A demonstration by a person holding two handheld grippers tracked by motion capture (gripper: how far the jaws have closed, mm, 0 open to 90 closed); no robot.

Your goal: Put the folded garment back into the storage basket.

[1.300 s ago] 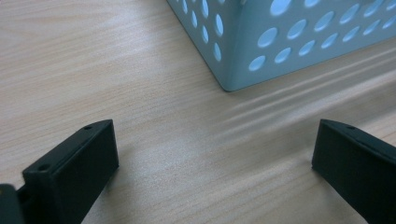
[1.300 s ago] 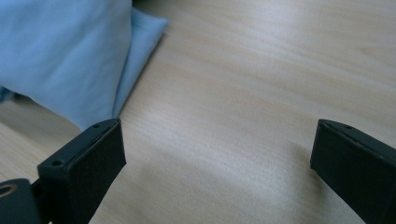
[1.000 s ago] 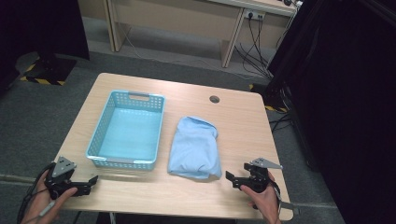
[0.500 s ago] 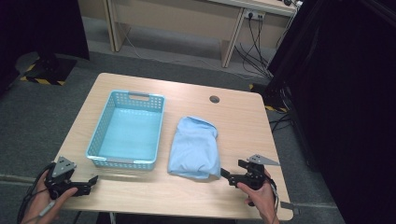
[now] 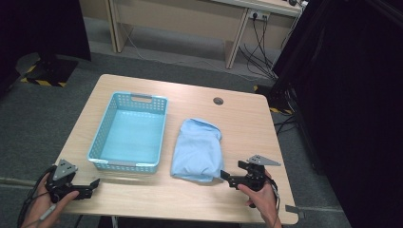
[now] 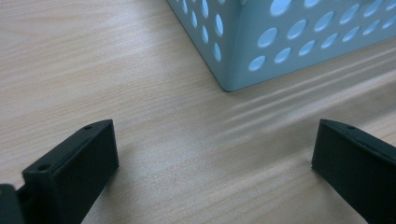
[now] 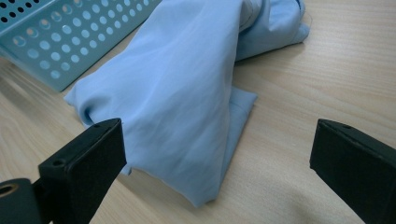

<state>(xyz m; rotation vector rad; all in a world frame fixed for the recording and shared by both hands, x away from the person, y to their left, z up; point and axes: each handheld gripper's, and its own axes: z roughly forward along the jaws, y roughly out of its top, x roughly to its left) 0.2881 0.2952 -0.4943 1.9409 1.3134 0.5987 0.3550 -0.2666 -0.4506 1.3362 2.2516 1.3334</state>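
Cloth (image 5: pixel 197 149), light blue, folded into a rough oblong bundle, lies flat on the counter (image 5: pixel 247 123) just beside the right wall of the teal basket (image 5: pixel 128 133), not touching it as far as the high view tells; judging by the drape and soft creases in the right gripper view it is thin woven fabric (image 7: pixel 187 98), light, limp, zero stiffness, not fragile, slightly slick against the wood so it will slide before it lifts. Layers are loose: a lower ply sticks out at the near corner (image 7: pixel 238 112), so a shallow pinch there likely takes one layer and the bundle unfolds on the way up. Better bet is the thick folded near edge, bite deep enough to catch all plies, expect it to sag and swing off the grip point, so lift high enough to clear the basket rim. Right claw (image 5: pixel 228 178) sits at the near edge of the cloth, jaws spread wide, holding nothing, cloth lined up between them in its own view. Left claw (image 5: pixel 92 185) rests low on the counter by the basket's near left corner (image 6: pixel 233 79), jaws also wide apart and empty. One claw may not keep the bundle together; second pinch on the far end would help
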